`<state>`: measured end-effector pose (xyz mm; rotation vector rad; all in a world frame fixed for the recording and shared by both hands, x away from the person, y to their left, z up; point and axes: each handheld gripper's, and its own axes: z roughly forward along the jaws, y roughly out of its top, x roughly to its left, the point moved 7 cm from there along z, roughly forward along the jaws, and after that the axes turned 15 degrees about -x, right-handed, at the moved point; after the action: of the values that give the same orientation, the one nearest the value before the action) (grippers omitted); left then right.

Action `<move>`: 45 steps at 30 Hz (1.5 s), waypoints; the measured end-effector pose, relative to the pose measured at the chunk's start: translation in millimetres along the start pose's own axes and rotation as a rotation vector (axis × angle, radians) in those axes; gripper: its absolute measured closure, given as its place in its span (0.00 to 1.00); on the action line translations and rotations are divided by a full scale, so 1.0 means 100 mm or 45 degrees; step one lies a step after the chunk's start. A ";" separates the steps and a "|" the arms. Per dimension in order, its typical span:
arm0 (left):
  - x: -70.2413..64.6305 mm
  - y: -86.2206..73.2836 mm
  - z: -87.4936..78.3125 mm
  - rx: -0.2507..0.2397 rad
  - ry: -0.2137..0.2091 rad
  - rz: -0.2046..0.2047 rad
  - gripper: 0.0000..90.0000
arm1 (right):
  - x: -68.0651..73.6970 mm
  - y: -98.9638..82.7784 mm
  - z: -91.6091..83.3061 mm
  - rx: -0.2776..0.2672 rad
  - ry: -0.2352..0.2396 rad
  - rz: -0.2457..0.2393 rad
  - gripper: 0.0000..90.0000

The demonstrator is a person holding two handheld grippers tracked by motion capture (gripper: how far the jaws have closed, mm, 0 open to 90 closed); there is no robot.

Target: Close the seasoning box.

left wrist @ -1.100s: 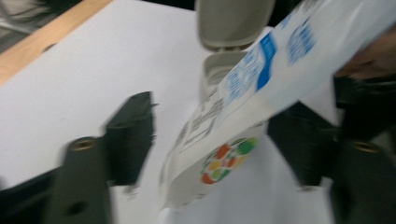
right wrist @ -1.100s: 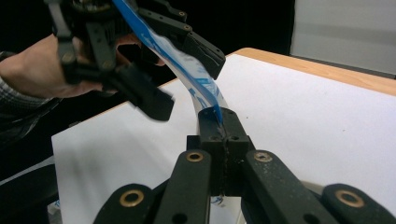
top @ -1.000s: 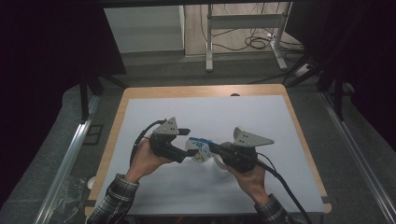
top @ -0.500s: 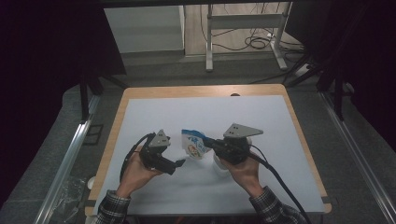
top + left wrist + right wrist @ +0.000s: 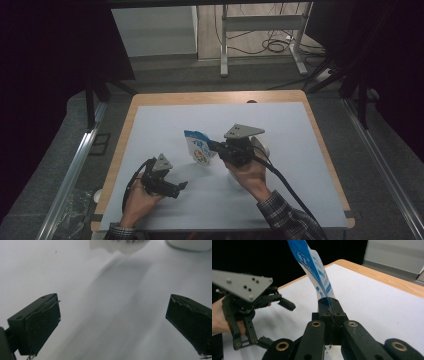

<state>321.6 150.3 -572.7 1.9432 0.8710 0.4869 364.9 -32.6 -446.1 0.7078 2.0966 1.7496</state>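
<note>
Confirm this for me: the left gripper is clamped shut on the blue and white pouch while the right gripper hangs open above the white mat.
The sides are swapped. In the right gripper view the right gripper is clamped shut on the blue and white pouch; in the left gripper view the left gripper hangs open above the white mat.

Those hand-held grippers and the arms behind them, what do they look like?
Each hand-held gripper, left and right, is a black frame with two blocky black jaws, brass-coloured pivot rings, a grey three-cornered plate with small screws on top and a black cable trailing back. The person wears plaid sleeves.
</note>
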 end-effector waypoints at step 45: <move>0.08 -0.36 0.01 0.025 0.074 -0.096 0.00 | -0.04 -0.04 0.98 0.225 -0.050 -0.048 0.98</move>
<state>314.2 167.3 -604.9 1.9144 0.9860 0.4945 420.8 44.9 -469.7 0.7386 2.2421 1.5314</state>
